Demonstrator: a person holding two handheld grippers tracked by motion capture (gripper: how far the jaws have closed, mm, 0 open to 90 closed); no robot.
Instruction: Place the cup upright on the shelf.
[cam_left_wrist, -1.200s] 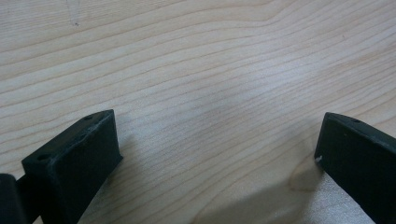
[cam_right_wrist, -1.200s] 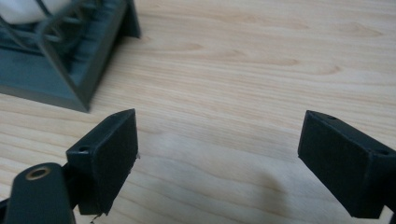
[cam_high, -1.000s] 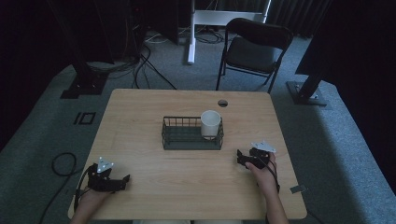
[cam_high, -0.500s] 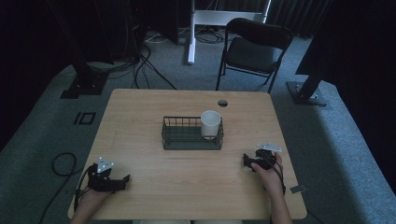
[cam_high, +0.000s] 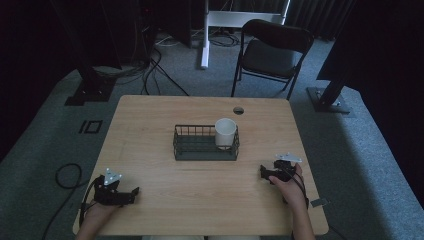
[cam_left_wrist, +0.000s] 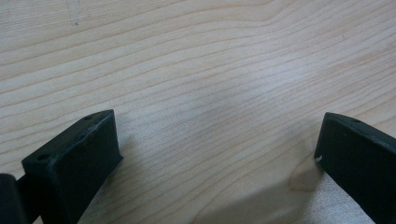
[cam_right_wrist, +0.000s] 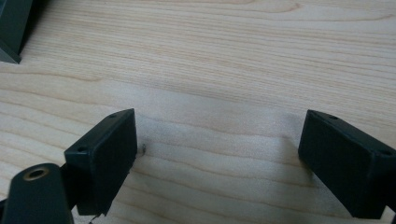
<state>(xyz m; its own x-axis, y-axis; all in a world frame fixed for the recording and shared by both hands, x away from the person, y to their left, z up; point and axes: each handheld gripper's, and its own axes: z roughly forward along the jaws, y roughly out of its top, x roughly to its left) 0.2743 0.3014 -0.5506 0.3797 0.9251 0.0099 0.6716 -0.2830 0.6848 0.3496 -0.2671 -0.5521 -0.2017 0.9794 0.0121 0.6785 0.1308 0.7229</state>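
Well apart: cup, right gripper

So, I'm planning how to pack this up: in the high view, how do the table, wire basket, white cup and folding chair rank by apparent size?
1. Table, by far.
2. Folding chair, though it stands farther from the camera, so it may really be larger than it looks.
3. Wire basket.
4. White cup, standing inside the basket's right end.

Lab or recording studio setup, not home. Bare wooden table on grey carpet, black curtains around. Black stand bases at both sides, cables trailing across floor, white stand foot behind. Single black folding chair beyond table. Dim lighting throughout.
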